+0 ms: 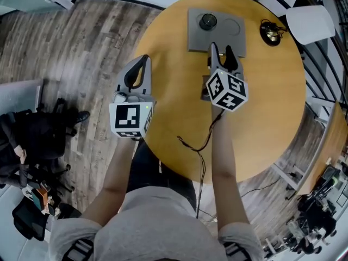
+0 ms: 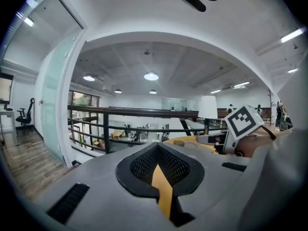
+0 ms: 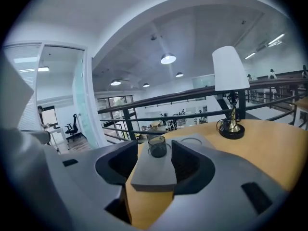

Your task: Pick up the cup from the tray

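The dark cup (image 1: pixel 207 21) sits in the left recess of the grey tray (image 1: pixel 217 40) on the round desk (image 1: pixel 272 91). The right hand-held gripper (image 1: pixel 222 49) is at the tray's near edge, aimed at the cup. Its jaws are wide apart and grip nothing, and the cup lies beyond its tips. The left hand-held gripper (image 1: pixel 145 57), jaws together and empty, is well apart from the tray, off the desk's edge.

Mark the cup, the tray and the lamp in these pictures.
cup (image 1: pixel 207 21): head view, middle of the dark cup as seen from above.
tray (image 1: pixel 197 40): head view, bare grey surface at its near left corner.
lamp (image 3: pixel 230 69): right gripper view, middle of the white shade.
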Demonstrator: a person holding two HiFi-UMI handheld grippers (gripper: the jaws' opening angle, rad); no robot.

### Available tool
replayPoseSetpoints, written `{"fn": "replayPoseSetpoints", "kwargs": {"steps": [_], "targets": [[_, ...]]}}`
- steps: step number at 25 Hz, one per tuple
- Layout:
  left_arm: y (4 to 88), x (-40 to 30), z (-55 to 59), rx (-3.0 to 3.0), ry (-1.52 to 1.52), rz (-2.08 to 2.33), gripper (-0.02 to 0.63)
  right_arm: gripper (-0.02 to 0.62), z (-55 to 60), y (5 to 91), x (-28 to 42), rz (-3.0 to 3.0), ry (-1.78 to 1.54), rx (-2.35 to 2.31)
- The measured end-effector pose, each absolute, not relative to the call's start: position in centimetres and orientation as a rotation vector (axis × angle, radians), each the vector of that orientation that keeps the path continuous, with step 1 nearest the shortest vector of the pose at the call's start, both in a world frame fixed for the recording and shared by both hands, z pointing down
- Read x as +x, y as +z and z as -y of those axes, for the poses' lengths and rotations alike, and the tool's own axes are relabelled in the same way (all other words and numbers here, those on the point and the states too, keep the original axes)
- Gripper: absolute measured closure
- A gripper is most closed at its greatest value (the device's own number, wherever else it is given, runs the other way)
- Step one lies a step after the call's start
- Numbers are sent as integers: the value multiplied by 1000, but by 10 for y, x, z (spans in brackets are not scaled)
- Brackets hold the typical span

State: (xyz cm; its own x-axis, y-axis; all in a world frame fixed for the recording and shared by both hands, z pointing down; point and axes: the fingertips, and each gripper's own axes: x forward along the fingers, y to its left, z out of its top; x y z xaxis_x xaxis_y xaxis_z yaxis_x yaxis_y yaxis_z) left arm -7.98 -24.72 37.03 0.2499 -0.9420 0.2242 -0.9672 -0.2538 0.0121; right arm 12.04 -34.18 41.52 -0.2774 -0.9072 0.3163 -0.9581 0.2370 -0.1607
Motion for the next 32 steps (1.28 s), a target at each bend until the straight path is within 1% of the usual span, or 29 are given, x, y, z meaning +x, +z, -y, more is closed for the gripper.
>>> {"fn": "replayPoseSetpoints", "kwargs": {"steps": [3, 7, 13, 20, 32], "targets": [[376, -93, 250, 2341, 265, 1833, 600, 403, 367, 415, 111, 2352, 460, 1757], [382, -105, 255, 2325, 271, 1837, 600, 376, 395, 426, 98, 2336, 441, 1678], [388, -115, 263, 2326, 290, 1833, 600, 360, 425, 449, 89, 2281, 483, 1604], [394, -128, 273, 2308, 302, 1844, 600, 354, 445, 476, 84, 2193, 506, 1524], [407, -132, 281, 2289, 320, 1842, 600, 354, 461, 495, 86, 2118, 559, 1500]]}}
